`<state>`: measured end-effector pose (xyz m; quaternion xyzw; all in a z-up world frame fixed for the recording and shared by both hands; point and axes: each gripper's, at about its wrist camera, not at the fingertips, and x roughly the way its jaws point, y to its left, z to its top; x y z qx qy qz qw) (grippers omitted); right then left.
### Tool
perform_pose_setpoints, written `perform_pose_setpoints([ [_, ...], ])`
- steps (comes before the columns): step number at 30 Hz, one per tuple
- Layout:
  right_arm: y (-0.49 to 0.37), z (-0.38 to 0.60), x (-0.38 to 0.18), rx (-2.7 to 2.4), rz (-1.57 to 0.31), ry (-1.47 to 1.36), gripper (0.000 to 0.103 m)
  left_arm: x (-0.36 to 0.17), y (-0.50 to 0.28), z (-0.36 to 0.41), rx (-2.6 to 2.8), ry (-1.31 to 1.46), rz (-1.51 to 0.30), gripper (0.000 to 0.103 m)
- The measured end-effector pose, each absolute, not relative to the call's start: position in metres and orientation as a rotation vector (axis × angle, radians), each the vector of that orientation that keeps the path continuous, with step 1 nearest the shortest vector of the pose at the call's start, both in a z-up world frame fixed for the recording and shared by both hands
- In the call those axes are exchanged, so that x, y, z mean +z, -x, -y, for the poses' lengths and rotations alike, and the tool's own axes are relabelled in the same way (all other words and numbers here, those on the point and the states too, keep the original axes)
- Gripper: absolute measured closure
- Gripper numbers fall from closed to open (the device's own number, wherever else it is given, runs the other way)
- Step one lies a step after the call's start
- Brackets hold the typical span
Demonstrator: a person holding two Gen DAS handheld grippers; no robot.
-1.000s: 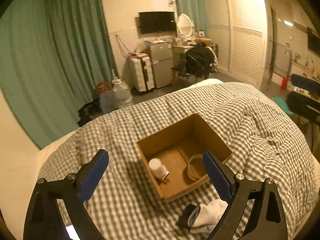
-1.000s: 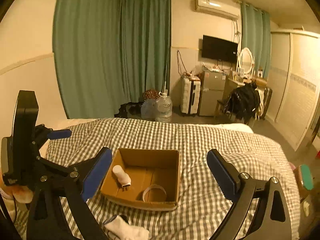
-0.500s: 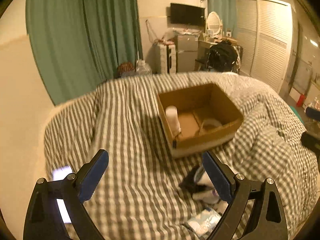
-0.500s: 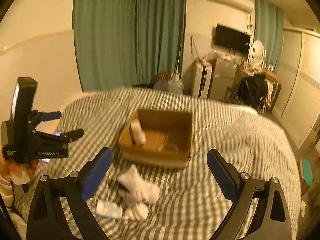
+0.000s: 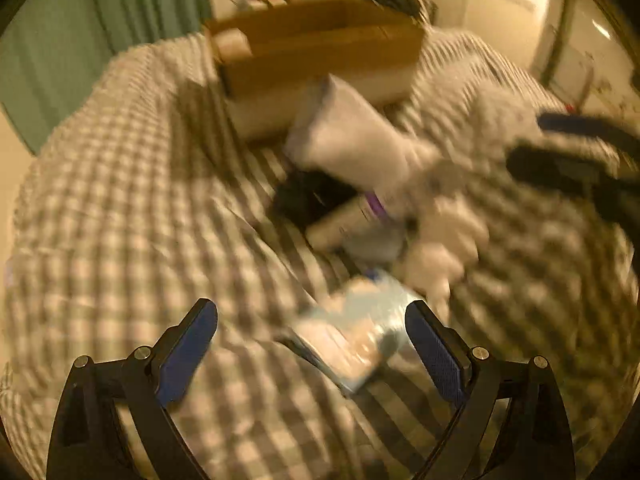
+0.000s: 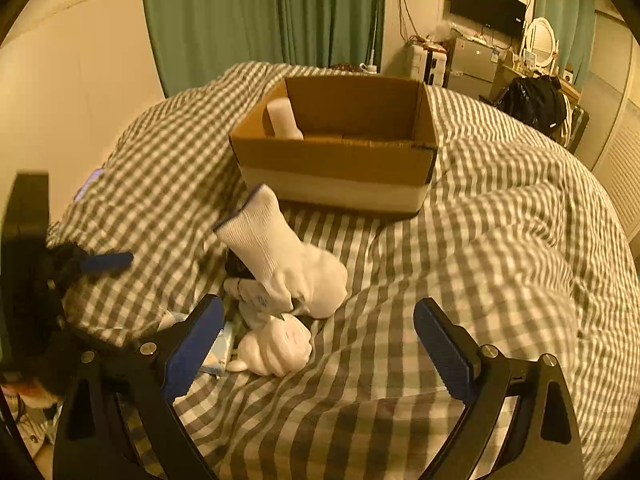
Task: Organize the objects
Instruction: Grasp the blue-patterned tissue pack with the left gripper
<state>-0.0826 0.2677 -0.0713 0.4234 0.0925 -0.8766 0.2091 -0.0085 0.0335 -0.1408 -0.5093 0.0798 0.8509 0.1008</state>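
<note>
my left tool and right tool both wide, empty. socks piled on checked bed, packet beside, box behind holding bottle. green curtain beyond.

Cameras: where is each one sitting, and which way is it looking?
Left wrist: sits on the left gripper, low over the bed, looking at a packet, socks and the box; blurry. Its own open fingers show, and the right gripper at the right edge.
Right wrist: sits on the right gripper, looking across the bed at the socks and box; its open fingers show, and the left gripper at the left.
Both share the socks, box and bed.
</note>
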Motion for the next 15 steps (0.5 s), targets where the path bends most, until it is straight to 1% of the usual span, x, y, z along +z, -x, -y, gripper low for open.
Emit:
perform_pose_setpoints([
  [7,0.089,-0.266,-0.091,-2.401,-0.253,-1.242,0.007,-0.168,0.016,-0.047,2.378,1.562,-0.249,0.006],
  [9,0.089,-0.265,-0.094,-2.397,-0.259,-1.249,0.007,-0.173,0.015,-0.050,2.361,1.563,-0.258,0.011],
  [10,0.089,-0.264,-0.095,-2.395,-0.262,-1.250,0.007,-0.174,0.014,-0.051,2.346,1.557,-0.256,0.021],
  [13,0.089,-0.262,-0.097,-2.383,-0.277,-1.254,0.009,-0.171,0.011,-0.049,2.342,1.552,-0.221,0.024],
  [15,0.089,-0.259,-0.100,-2.371,-0.295,-1.261,0.012,-0.162,0.010,-0.041,2.362,1.549,-0.163,0.024],
])
